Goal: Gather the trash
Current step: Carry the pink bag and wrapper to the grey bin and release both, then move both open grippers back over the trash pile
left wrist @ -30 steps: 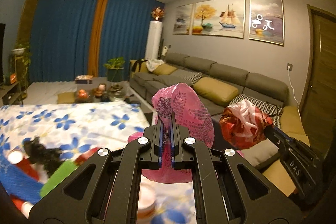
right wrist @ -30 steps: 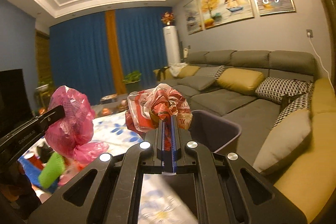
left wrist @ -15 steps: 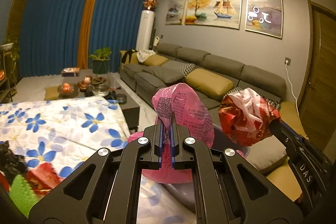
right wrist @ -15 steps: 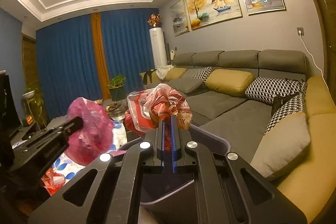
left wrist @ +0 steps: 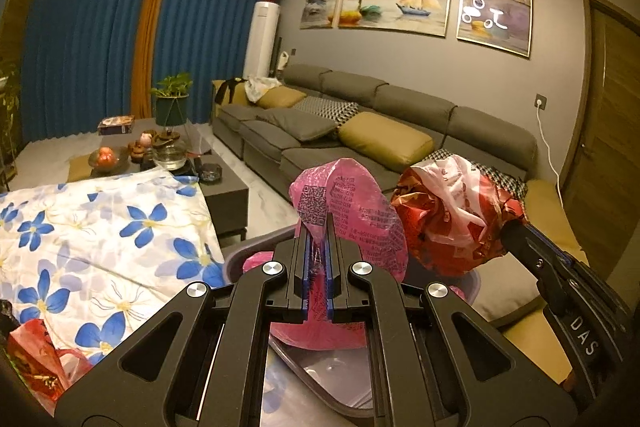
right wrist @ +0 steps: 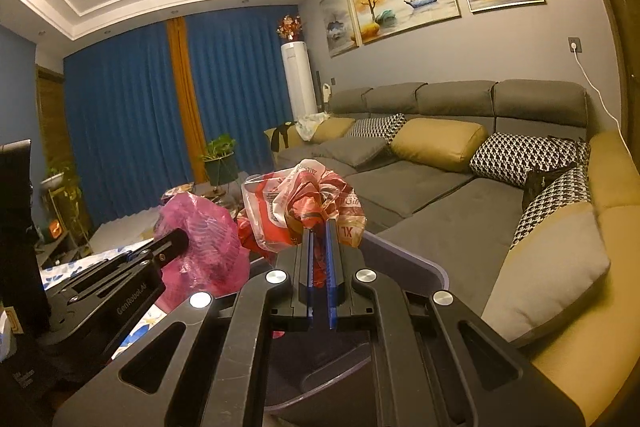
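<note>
My left gripper (left wrist: 317,227) is shut on a crumpled pink plastic bag (left wrist: 352,203), held above a grey trash bin (left wrist: 256,255). My right gripper (right wrist: 319,229) is shut on a crumpled red and white plastic bag (right wrist: 304,203), held over the same bin (right wrist: 408,263). The two bags hang side by side, close together. In the left wrist view the red bag (left wrist: 452,219) and the right gripper's finger (left wrist: 532,247) show at the right. In the right wrist view the pink bag (right wrist: 204,239) shows at the left.
A table with a blue-flowered white cloth (left wrist: 100,235) lies left of the bin, with a red wrapper (left wrist: 36,359) near its front edge. A grey sofa (right wrist: 440,195) with yellow and patterned cushions runs along the right. A dark coffee table (left wrist: 224,187) stands behind.
Both grippers have swung right, away from the flowered table, and now hold their bags over the grey bin. The two bags have come closer together.
</note>
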`<action>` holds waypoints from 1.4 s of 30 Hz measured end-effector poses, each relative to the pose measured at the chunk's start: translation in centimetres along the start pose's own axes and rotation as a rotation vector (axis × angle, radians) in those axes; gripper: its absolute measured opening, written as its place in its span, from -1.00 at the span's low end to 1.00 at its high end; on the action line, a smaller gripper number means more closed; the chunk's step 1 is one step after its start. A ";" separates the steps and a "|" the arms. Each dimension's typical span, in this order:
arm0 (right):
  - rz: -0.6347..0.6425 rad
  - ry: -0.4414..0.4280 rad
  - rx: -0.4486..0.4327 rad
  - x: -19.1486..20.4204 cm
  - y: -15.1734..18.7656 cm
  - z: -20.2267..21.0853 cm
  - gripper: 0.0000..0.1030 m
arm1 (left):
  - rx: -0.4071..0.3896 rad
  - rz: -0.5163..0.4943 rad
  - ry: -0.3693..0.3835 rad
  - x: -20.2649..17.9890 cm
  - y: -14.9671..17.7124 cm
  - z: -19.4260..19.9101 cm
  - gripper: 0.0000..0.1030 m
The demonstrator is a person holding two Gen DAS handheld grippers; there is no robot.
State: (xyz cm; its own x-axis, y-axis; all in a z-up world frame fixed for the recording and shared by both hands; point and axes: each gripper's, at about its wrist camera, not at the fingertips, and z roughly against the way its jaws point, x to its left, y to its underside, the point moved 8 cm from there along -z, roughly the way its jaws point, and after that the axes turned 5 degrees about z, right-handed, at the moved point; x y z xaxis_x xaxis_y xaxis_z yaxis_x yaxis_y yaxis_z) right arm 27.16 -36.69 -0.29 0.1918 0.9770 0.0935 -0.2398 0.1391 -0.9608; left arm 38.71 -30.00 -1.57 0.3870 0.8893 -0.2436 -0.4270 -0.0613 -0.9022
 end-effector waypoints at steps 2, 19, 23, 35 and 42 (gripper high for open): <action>0.000 -0.002 0.001 -0.1 -0.1 -0.3 -0.88 | 0.009 -0.002 0.002 0.1 0.2 -0.6 -0.91; -0.047 -0.025 -0.011 -1.1 -0.5 -0.9 -0.26 | 0.043 0.039 -0.062 2.8 1.2 -2.1 0.53; -0.032 -0.011 -0.043 -0.8 -1.2 0.6 0.01 | -0.001 0.040 -0.099 3.3 0.7 -0.6 0.71; 0.029 0.010 -0.092 1.3 -1.4 6.4 0.63 | -0.087 0.070 -0.225 6.8 0.9 8.6 0.85; 0.070 -0.011 -0.094 3.9 -0.1 9.3 0.69 | -0.125 0.096 -0.295 9.7 2.4 15.9 0.85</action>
State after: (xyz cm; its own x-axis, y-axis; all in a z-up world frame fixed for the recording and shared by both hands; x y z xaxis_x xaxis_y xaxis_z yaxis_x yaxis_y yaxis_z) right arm 19.09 -31.34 2.59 0.1676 0.9855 0.0277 -0.1620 0.0553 -0.9852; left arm 28.47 -14.29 -0.43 0.0890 0.9684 -0.2330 -0.3397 -0.1904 -0.9210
